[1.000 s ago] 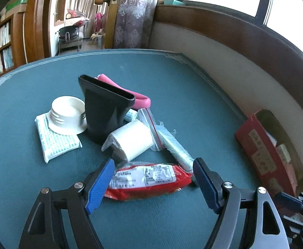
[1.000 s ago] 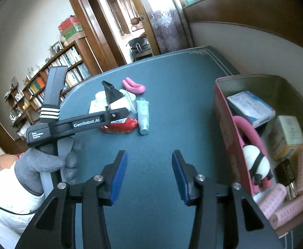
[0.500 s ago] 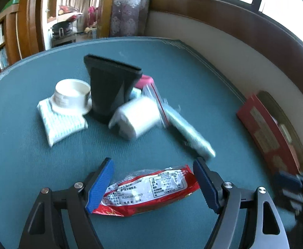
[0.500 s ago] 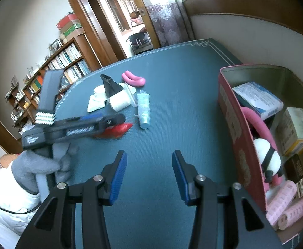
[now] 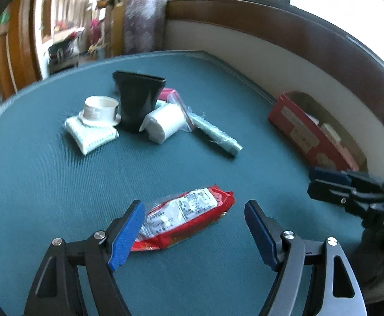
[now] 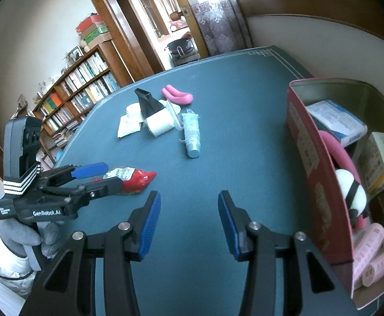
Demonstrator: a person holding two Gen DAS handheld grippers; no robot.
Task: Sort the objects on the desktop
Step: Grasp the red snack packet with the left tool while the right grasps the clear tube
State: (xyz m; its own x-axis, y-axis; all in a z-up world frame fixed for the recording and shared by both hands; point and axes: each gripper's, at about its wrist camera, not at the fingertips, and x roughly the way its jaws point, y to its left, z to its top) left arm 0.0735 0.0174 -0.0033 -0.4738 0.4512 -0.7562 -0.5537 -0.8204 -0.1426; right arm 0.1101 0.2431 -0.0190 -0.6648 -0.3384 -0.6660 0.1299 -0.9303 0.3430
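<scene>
A red snack packet (image 5: 184, 217) lies on the teal tabletop (image 5: 47, 184), its near end between the fingers of my left gripper (image 5: 194, 234), which is open and does not clamp it. The packet (image 6: 131, 180) shows in the right wrist view behind the left gripper (image 6: 92, 176). My right gripper (image 6: 189, 223) is open and empty above bare table, left of the red storage box (image 6: 315, 163). Farther back lie a black nozzle (image 5: 138, 102), a white roll (image 5: 164, 126), a white cup (image 5: 98, 108) on a tissue pack (image 5: 90, 135), and a bagged tube (image 5: 215, 134).
The red box (image 5: 302, 134) at the right edge holds small cartons, pink curlers (image 6: 376, 252) and a panda toy (image 6: 352, 192). A pink curved object (image 6: 177, 96) lies beyond the pile. A wall runs along the table's right side; bookshelves (image 6: 81, 87) stand at the left.
The left gripper has pulled back from the pile, and the red packet has come away from the pile with it and turned askew. The right gripper has hardly moved.
</scene>
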